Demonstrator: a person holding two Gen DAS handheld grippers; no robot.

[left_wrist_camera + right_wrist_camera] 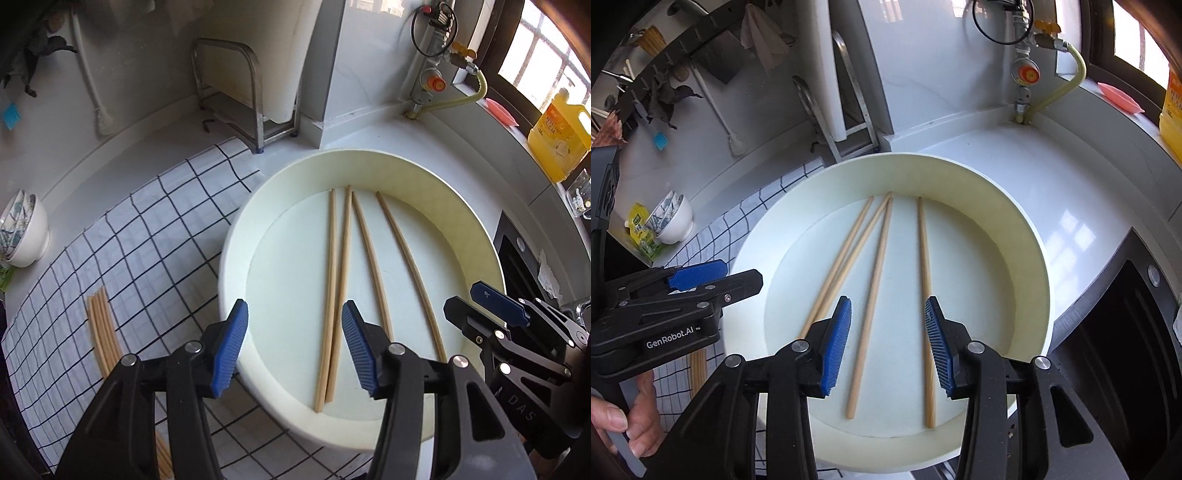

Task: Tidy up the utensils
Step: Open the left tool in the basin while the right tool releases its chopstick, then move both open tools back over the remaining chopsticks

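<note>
Hovering: both grippers hang over a shallow white basin [373, 162], tilted steeply down, neither touching anything.
Left gripper [293, 345]: jaws apart, nothing between the blue pads; it sits above the basin's near-left rim.
Right gripper [888, 345]: jaws apart, empty; one chopstick lies on the basin floor below the gap, untouched.
Hand: fingers on the left gripper's handle [631, 424] show at the right wrist view's lower left.
Task's things: four wooden chopsticks in the basin [334, 295] lie flat on its floor; more chopsticks in a tidy bundle on the cloth [103, 332], on a checked dish cloth [155, 236] left of the basin.
Long axis: the basin four run roughly near to far, tips converging toward the far wall and butt ends fanned out toward the grippers. The two on the left touch or cross near their far ends; the other two lie well apart.
Bundle: its sticks lie parallel, side by side, near to far.
Step in hand, my reading: between picks. Some sticks look already moved to the cloth; four wait in the basin.
Next move calls for: dropping one gripper onto a single stick, pads square across its long axis near the butt end, closing tight on a thin, rolling shaft, lifting clear of the rim.
Risk: the touching pair may come up together or skid.
</note>
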